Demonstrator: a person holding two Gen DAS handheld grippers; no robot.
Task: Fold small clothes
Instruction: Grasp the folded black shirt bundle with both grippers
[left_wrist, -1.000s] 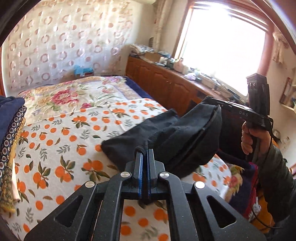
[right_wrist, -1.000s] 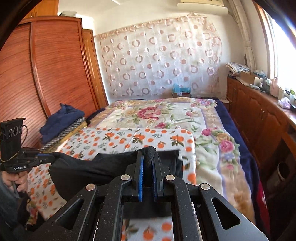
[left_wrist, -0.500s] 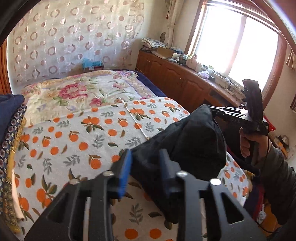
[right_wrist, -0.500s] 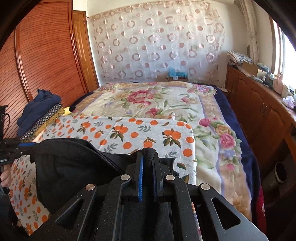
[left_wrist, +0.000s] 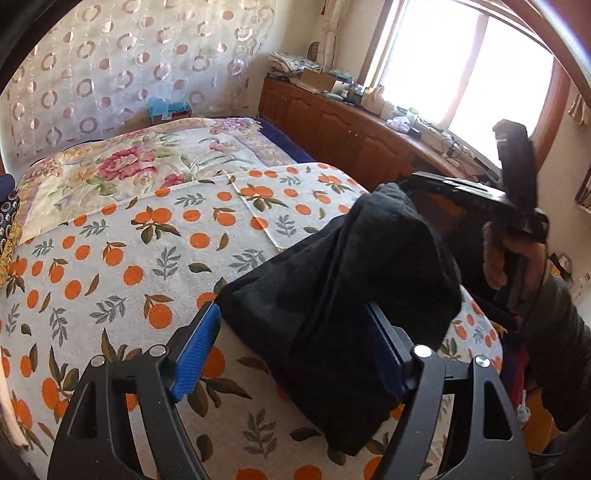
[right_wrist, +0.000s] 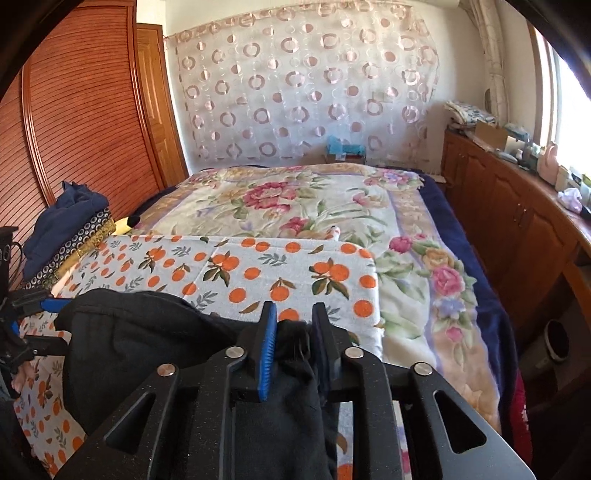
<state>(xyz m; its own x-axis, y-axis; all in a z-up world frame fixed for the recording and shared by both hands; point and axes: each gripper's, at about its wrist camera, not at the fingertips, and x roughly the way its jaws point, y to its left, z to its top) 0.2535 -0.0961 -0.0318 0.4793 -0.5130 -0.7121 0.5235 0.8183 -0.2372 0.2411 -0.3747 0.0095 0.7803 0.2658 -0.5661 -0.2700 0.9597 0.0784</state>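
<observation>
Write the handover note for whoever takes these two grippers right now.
Left gripper: jaws opening, pads clear of the black garment that lies between them.
Right gripper: jaws opening, a bunch of the garment between them, its hold loosening.
Garment: heaped on the orange-print cloth at the near edge of the bed, one end hanging from the right gripper.
Done: no neat fold visible.
Left: flatten, fold, set aside.

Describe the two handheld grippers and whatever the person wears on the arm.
Both the left gripper and right gripper are matte black, speckled frames with triangular cut-outs, silver pivot bolts and ribbed blue pads lining the jaws. The right one carries an upright black block above its handle. The person's sleeve is dark grey-green.
</observation>
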